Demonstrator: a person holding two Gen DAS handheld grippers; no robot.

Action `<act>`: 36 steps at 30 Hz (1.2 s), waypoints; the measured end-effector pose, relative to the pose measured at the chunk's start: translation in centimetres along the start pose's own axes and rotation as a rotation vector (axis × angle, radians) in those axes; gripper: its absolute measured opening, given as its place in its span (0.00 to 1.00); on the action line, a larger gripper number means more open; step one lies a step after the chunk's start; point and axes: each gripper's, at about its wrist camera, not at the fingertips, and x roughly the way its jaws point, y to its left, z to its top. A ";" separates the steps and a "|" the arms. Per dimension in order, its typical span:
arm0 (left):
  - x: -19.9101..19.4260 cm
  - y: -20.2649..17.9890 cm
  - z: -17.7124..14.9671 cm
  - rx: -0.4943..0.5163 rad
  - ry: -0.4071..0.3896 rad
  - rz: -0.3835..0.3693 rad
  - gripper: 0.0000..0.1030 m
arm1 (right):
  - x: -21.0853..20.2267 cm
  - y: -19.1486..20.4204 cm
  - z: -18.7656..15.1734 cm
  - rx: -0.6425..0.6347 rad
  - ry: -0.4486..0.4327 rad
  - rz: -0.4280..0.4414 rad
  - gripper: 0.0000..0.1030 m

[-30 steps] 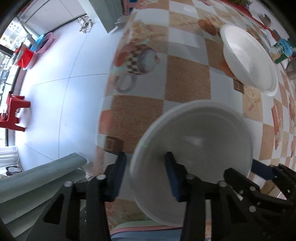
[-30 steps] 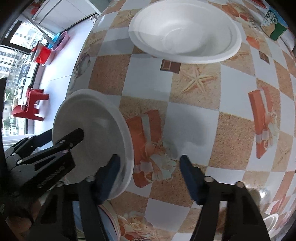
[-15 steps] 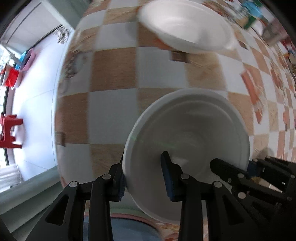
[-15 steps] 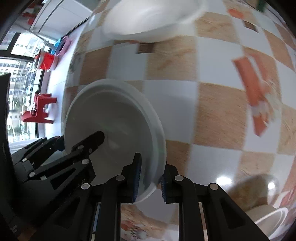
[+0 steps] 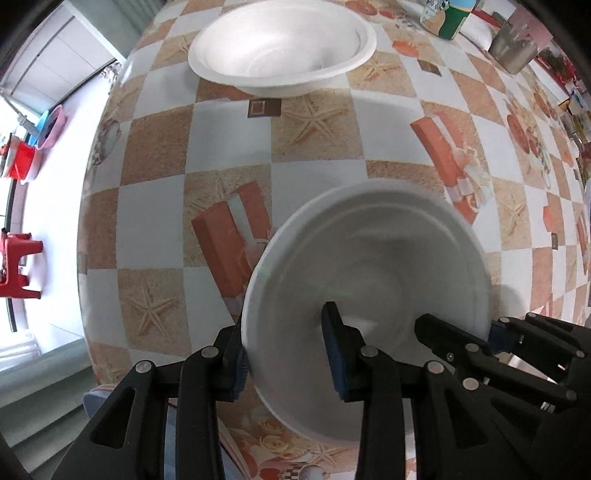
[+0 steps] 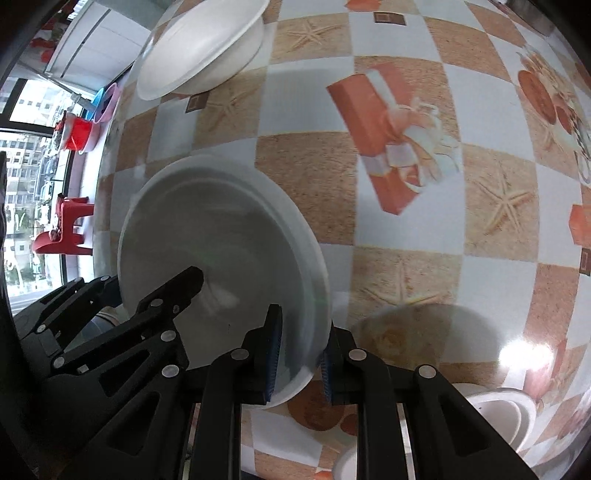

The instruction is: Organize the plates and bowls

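Observation:
A white bowl [image 5: 369, 266] is held above the patterned tablecloth [image 5: 229, 147] by both grippers. My left gripper [image 5: 284, 358] is shut on its left rim; my right gripper [image 6: 297, 358] is shut on its right rim. The held bowl also shows in the right wrist view [image 6: 221, 251]. A second, larger white bowl [image 5: 280, 48] rests on the cloth farther back; it shows in the right wrist view [image 6: 199, 48] at the upper left.
A green-labelled can [image 5: 448, 16] and a metal cup [image 5: 517, 48] stand at the far right. More white dishes [image 6: 495, 413] sit at the near right edge. The table edge drops to a white floor with a red stool [image 5: 16, 262] on the left.
The right gripper closed onto the bowl's right rim. Both grippers carried the bowl from the table's left edge toward the middle, nearer the larger bowl.

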 end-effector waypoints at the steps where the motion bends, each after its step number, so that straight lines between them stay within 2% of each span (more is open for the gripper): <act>1: -0.4 -0.1 -0.1 -0.002 -0.009 0.000 0.37 | -0.2 -0.1 -0.2 0.001 -0.002 0.003 0.21; 7: -3.4 -0.7 -2.5 -0.022 -0.066 -0.009 0.37 | -2.0 0.0 -0.7 -0.015 -0.033 0.027 0.21; 13: -5.9 -2.4 -3.2 0.007 -0.086 -0.041 0.37 | -4.3 -1.2 -1.7 -0.008 -0.068 0.038 0.21; 16: -5.9 -2.4 -3.7 0.036 -0.094 -0.051 0.37 | -5.1 -2.3 -2.9 0.015 -0.077 0.034 0.21; 18: -6.7 -4.0 -4.5 0.057 -0.098 -0.059 0.37 | -5.6 -3.1 -3.4 0.035 -0.082 0.033 0.21; 27: -8.0 -8.1 -4.6 0.157 -0.120 -0.108 0.37 | -8.8 -6.7 -6.4 0.127 -0.116 0.035 0.21; 36: -7.4 -12.3 -6.1 0.279 -0.088 -0.135 0.37 | -8.5 -10.1 -10.4 0.234 -0.092 0.017 0.21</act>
